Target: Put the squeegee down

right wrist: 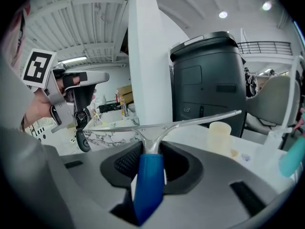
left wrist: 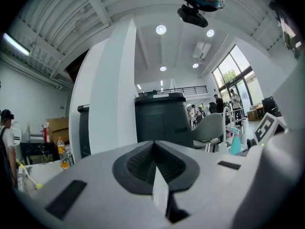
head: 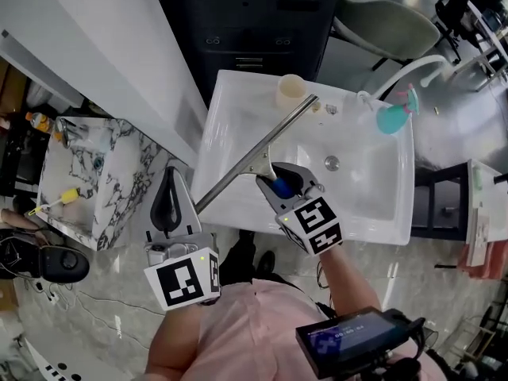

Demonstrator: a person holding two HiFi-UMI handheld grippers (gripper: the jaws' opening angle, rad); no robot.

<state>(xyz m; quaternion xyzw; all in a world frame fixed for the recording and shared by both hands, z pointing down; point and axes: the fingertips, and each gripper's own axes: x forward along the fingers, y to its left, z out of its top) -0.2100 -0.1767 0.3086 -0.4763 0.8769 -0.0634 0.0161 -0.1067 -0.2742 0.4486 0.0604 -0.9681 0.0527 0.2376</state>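
My right gripper (head: 279, 182) clamps the squeegee (head: 252, 159) by its blue handle above the white sink (head: 230, 109); my left gripper (head: 174, 175) hangs beside the sink, jaws pressed together.

A large open loft workspace: exposed ceiling beams (left wrist: 90, 6), tall windows (left wrist: 238, 80), a grey shell chair (head: 389, 26), and a free-standing white ceramic washbasin (head: 230, 113).

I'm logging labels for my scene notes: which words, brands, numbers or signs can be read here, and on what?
No text reads clearly.
marker cubes: black square patterns only, no words.
device screen: blurred.
orange bottle label: too small to read.
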